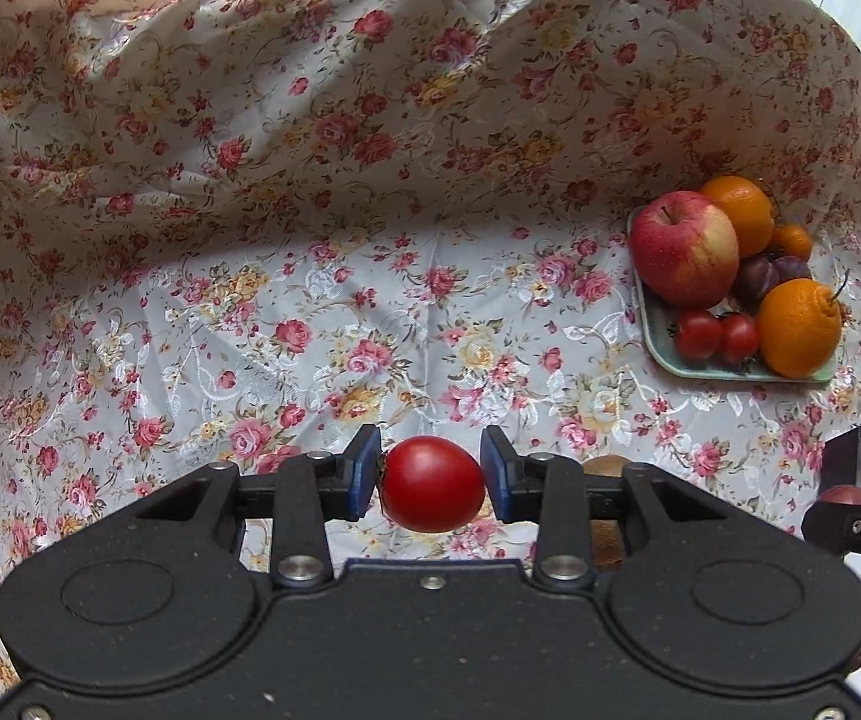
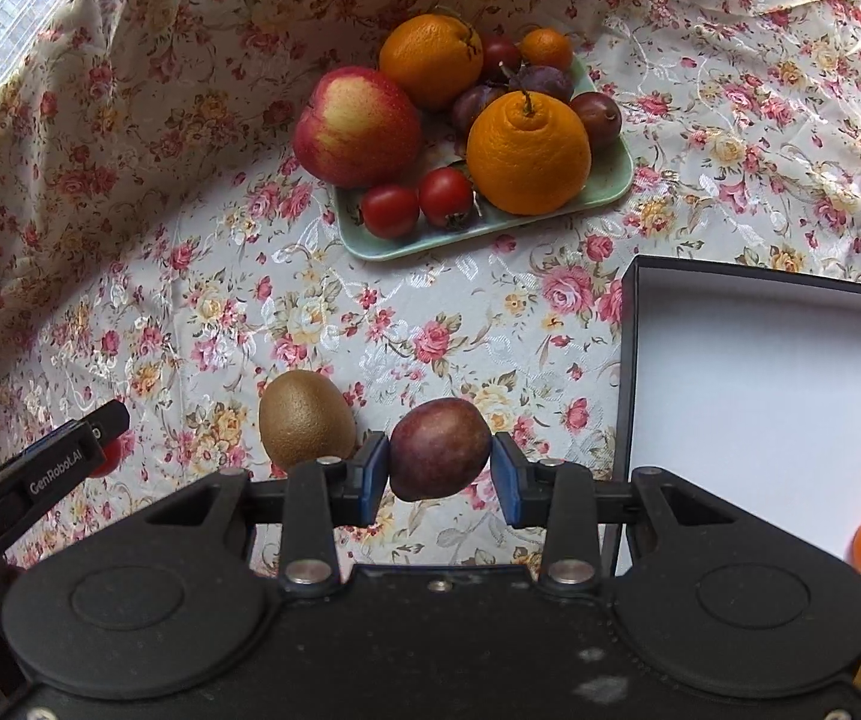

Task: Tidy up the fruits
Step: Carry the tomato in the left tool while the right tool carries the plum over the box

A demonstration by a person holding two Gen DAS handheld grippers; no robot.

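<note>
Now left tongs pinch the tomato.

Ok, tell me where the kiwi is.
Right wrist view: the kiwi lies on the floral cloth, lower left of centre, just left of the passion fruit in the right claw.

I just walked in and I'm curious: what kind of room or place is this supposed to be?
Probably a home dining table by a window: a flowered tablecloth covers it, a green tray holds an apple, oranges and tomatoes, and buildings show through the glass in the right wrist view.
</note>
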